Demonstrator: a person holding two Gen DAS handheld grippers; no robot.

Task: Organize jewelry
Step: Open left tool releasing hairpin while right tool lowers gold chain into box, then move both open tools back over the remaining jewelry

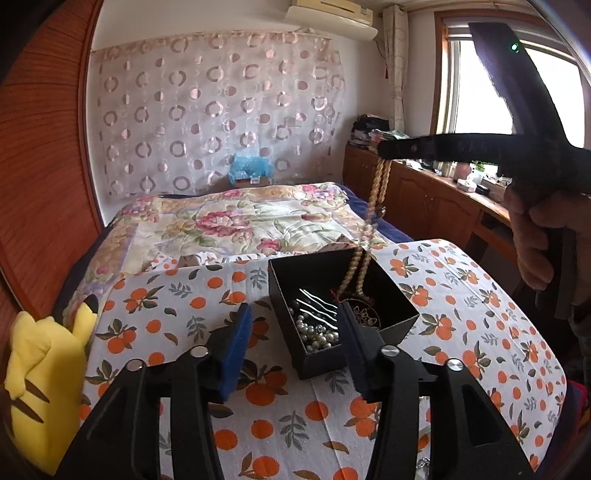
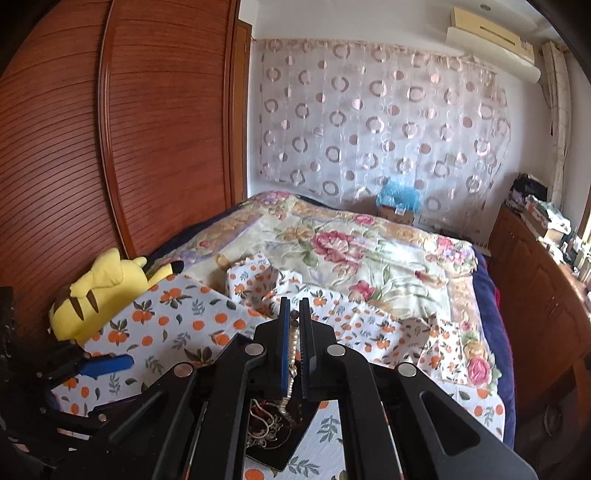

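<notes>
Two loops of beige beaded necklace [image 1: 380, 192] hang from your clenched right gripper [image 2: 294, 325], so lower straight into the black cardboard box [image 1: 399, 321] while your left gripper [image 1: 295, 332] waits released.

The premises were a lived-in home bedroom — a bed [image 2: 369, 258] under a floral quilt [image 1: 236, 221], a ribbed wooden wardrobe [image 2: 110, 147], a wall-mounted air conditioner [image 1: 332, 16], a circle-patterned sheer curtain [image 2: 369, 122], low wooden cabinets [image 1: 424, 199] below a window [image 1: 480, 92] — and a yellow plush toy [image 2: 107, 288].
</notes>
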